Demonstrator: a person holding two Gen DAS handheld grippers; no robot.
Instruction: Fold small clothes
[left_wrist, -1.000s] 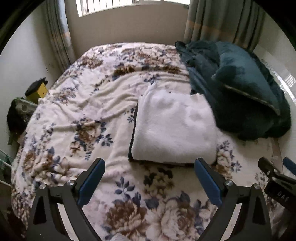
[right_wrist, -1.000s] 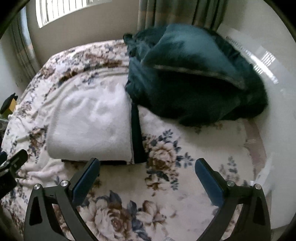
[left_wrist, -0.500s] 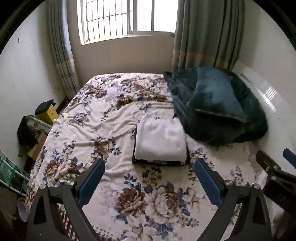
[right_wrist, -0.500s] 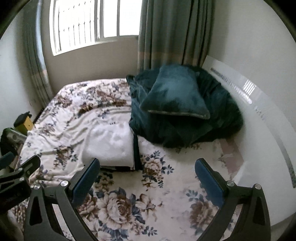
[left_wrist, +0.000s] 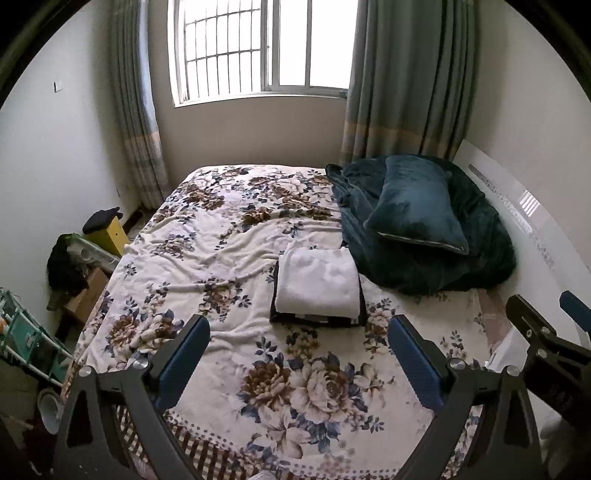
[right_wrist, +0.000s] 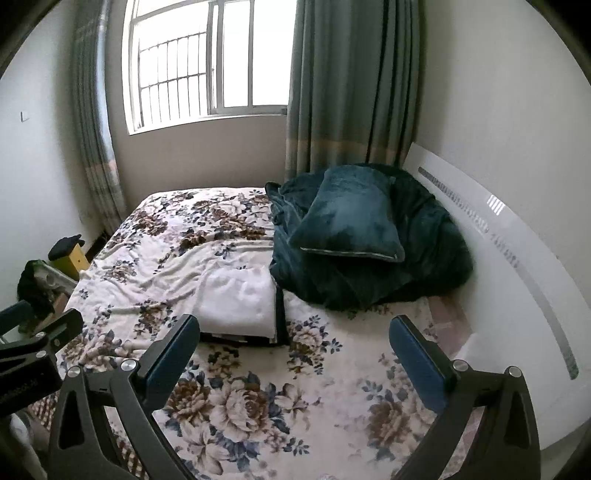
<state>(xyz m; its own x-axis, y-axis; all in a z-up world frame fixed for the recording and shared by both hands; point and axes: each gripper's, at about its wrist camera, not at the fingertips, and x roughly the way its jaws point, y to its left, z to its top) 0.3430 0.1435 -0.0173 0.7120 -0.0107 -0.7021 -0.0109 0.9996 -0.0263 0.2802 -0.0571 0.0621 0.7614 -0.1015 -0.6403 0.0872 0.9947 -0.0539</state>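
- The folded white garment (left_wrist: 317, 282) lies flat on the floral bedspread (left_wrist: 207, 258), a little right of centre in the left wrist view and left of centre in the right wrist view (right_wrist: 236, 299). It rests on a dark folded piece (left_wrist: 314, 320) whose edge shows along its lower and right sides.
- The left gripper (left_wrist: 299, 350) stands wide open with nothing between its blue pads. The stack sits above it in the frame, between the lines of its two fingers and well apart from them.
- The right gripper (right_wrist: 293, 350) is also spread wide and empty. In its view the stack falls toward the left finger (right_wrist: 173, 343), off the centre line — so the left gripper looks the better aligned.
- The stack's longer side runs roughly up the frame, away from the grippers; its near short edge faces them square-on.
- Just right of the stack sits a heap of dark teal bedding (left_wrist: 424, 236) with a pillow (left_wrist: 413, 210) on top, touching or nearly touching the stack's upper right corner.
- Judgement: the pile looks finished, and both grippers hang clear of it — any further reach would have to go forward and down, the right one also shifting left.
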